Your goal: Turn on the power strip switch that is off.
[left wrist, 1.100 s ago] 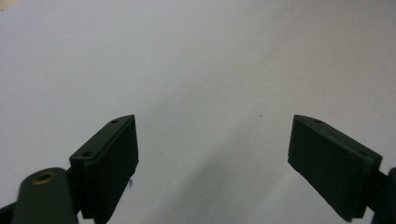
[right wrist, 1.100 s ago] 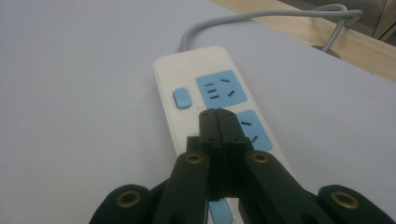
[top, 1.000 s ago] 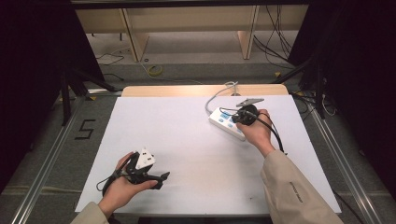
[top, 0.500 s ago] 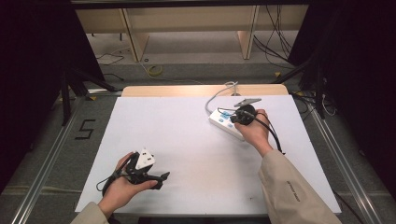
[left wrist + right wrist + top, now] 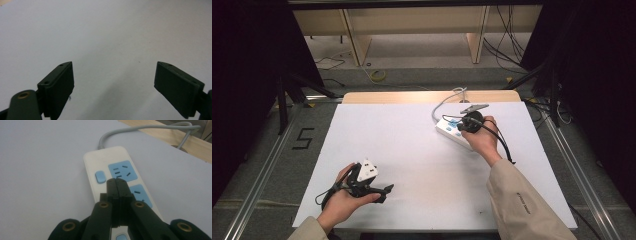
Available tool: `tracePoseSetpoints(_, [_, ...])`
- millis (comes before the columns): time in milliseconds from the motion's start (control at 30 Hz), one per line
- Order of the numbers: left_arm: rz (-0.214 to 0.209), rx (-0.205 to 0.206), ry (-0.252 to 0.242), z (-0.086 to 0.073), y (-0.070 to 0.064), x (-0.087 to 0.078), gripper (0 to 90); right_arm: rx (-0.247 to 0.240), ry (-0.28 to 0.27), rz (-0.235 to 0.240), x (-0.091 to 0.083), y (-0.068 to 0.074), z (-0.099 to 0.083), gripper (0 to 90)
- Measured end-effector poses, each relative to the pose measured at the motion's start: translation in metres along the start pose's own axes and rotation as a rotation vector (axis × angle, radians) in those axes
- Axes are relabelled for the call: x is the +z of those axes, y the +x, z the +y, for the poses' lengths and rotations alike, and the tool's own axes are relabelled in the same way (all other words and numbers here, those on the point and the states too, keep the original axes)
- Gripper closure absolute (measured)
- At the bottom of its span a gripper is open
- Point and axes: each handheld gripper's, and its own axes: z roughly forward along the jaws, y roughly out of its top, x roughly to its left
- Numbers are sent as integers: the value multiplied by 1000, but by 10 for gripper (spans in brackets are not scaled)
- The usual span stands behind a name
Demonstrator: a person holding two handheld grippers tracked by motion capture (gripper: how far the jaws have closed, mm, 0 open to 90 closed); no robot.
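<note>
At far right, the right gripper [image 5: 117,185] is held with jaws pressed together over a white power strip [image 5: 110,165]. At near left, the left gripper [image 5: 113,82] is held wide apart above the white table [image 5: 412,145], gripping nothing.

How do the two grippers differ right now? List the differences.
The left gripper has its jaws wide apart; the right gripper has them pressed together. The left is over bare white table; the right is above the power strip, near its blue switch. Both are hand-held.

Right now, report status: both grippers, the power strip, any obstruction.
Left gripper open, low over bare white table. Right gripper shut, empty, tips above power strip near its blue switch. Strip's grey cord runs off far edge. Nothing in the way.
</note>
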Motion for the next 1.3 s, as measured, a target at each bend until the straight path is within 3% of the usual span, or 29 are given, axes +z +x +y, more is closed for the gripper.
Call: tracePoseSetpoints(1300, [-5, 5, 3, 0, 0, 0, 160, -5, 30, 3, 17, 5, 9, 900])
